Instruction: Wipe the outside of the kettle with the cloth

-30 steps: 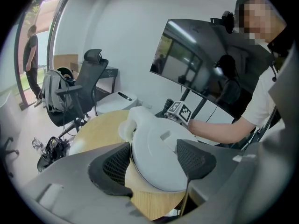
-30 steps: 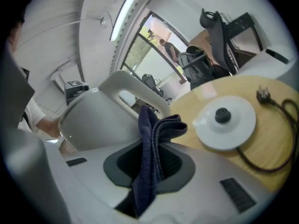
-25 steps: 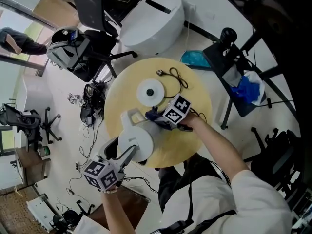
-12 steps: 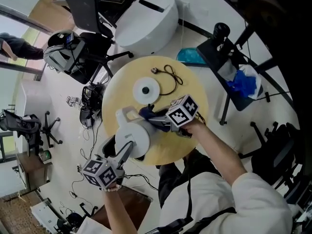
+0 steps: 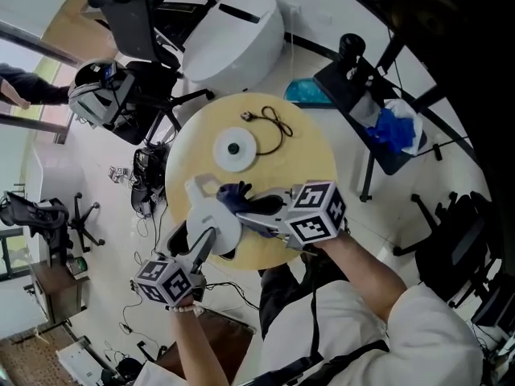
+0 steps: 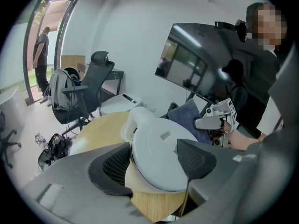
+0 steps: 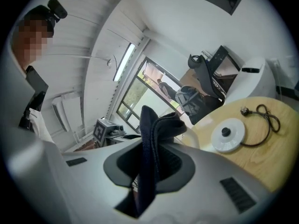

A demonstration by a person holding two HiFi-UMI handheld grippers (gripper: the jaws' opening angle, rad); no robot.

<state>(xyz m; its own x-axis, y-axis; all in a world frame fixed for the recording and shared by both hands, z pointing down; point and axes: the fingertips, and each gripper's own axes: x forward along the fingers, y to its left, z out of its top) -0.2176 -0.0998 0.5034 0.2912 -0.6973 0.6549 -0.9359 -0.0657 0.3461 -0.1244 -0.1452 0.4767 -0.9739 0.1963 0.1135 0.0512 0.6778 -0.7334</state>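
A white kettle stands near the front left edge of the round wooden table. My left gripper is shut on its body from the near side, with a dark pad on each flank of the kettle. The right gripper, shut on a dark blue cloth, hangs above the kettle's right side near the spout. That cloth stands pinched upright between the right jaws. In the left gripper view the cloth shows just behind the kettle, with the right gripper beside it.
The kettle's white base and its black cord lie on the far half of the table. Around the table stand a large white pod, an office chair with a backpack and a black stand with blue bags. A person stands at the doorway.
My right gripper has risen with the cloth, from the kettle's right flank up to its top. The left gripper and the kettle have kept still.
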